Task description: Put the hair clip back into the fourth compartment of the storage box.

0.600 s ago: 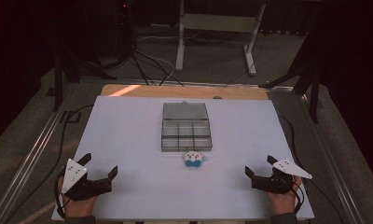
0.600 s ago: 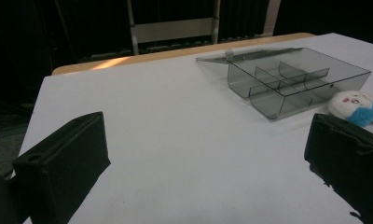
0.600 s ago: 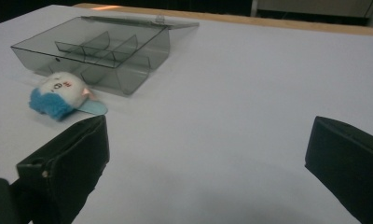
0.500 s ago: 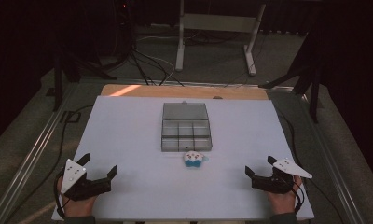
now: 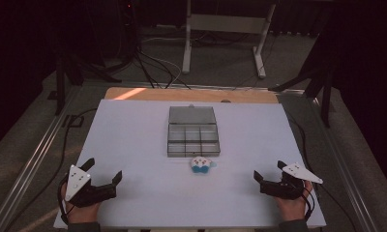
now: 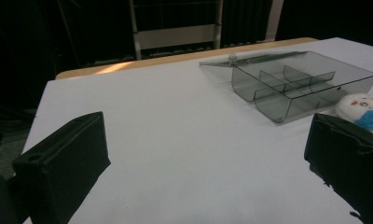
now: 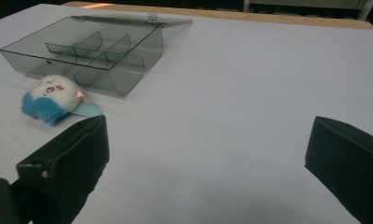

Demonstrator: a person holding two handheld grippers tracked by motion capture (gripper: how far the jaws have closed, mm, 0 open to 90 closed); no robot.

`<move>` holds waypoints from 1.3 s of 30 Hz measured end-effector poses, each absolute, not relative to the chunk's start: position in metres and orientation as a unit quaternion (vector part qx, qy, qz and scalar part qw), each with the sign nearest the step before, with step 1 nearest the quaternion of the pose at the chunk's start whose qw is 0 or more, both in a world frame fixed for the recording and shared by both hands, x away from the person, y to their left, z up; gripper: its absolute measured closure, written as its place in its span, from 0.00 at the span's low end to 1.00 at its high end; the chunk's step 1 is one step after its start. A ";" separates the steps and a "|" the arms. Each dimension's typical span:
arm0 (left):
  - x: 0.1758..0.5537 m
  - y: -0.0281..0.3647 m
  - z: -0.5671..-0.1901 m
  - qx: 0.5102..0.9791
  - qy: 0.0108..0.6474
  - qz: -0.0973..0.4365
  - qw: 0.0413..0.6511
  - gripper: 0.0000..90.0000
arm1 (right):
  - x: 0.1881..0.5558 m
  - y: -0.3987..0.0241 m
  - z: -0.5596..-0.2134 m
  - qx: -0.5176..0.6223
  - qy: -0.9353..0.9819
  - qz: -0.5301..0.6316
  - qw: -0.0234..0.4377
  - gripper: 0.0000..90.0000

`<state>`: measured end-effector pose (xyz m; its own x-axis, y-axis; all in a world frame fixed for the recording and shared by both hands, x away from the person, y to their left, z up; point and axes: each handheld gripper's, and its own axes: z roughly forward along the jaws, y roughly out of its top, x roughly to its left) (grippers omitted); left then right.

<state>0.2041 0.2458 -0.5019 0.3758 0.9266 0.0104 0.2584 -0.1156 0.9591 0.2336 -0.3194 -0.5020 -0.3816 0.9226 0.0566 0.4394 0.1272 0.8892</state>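
Nothing's budged since the earlier frame.
Left gripper (image 5: 103,175) and right gripper (image 5: 268,173) gape wide, empty; plush toy (image 5: 201,165) sits ahead, between them.

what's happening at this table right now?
A person holds a two-jaw gripper in each hand at the near edge of a white table. The left gripper and right gripper are both open and hold nothing. Between them, farther in, a small blue-and-white plush toy lies just in front of a clear compartment box with its lid open. Neither gripper touches either one.
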 end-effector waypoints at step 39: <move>0.214 0.244 -0.501 0.651 0.472 0.340 0.488 0.01 | 0.258 -0.267 -0.459 0.484 0.714 0.442 0.244 0.00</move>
<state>0.2140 0.2438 -0.5011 0.3235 0.9460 -0.0188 0.2820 -0.0774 0.9563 0.2576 -0.2670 -0.4588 -0.4122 0.9075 0.0806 0.4765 0.1393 0.8681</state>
